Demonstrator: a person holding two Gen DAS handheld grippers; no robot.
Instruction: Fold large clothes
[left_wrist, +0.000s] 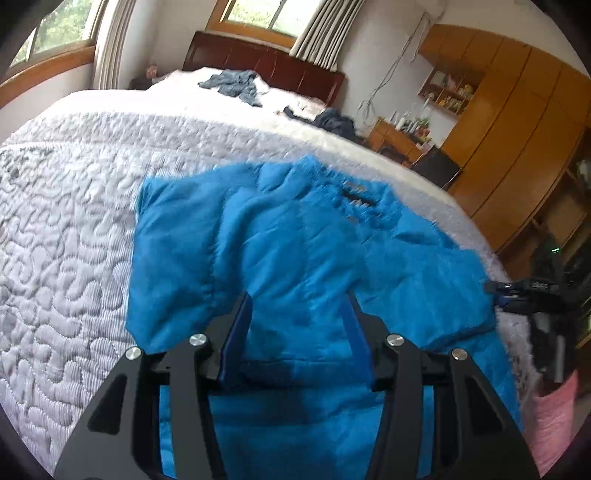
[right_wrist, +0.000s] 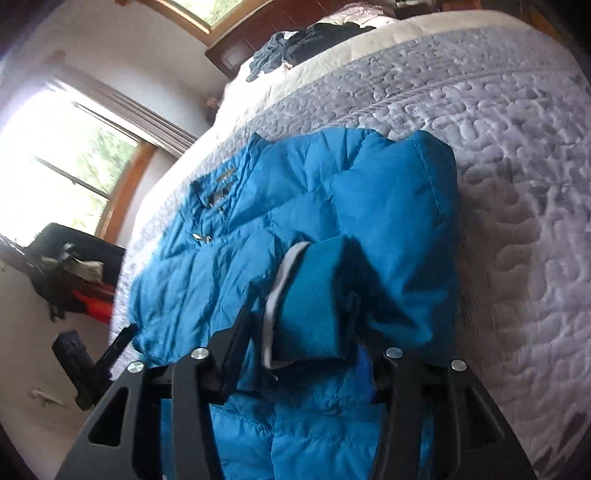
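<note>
In the left wrist view the left tool (left_wrist: 299, 295) sits at the bottom centre of the frame, its two fingers spread wide with the blue puffer jacket (left_wrist: 280, 236) lying between and beneath them; nothing is pinched. The jacket fills the middle and lower frame, spread on the quilted bedspread (left_wrist: 66, 229), one sleeve folded toward the left. At the right edge the right tool (left_wrist: 517, 291) shows dark at the jacket's side.

In the right wrist view the right tool (right_wrist: 299, 306) is at bottom centre, fingers apart, with the jacket's sleeve cuff (right_wrist: 306, 295), edged by a pale lining, bunched between them; whether the pads press it I cannot tell. The jacket (right_wrist: 258, 206) runs up the centre of the frame on the bedspread (right_wrist: 517, 147).

Crumpled dark clothes (left_wrist: 232, 83) lie near the headboard (left_wrist: 266, 59) at top centre, and a wooden wardrobe (left_wrist: 517, 122) stands at upper right.
</note>
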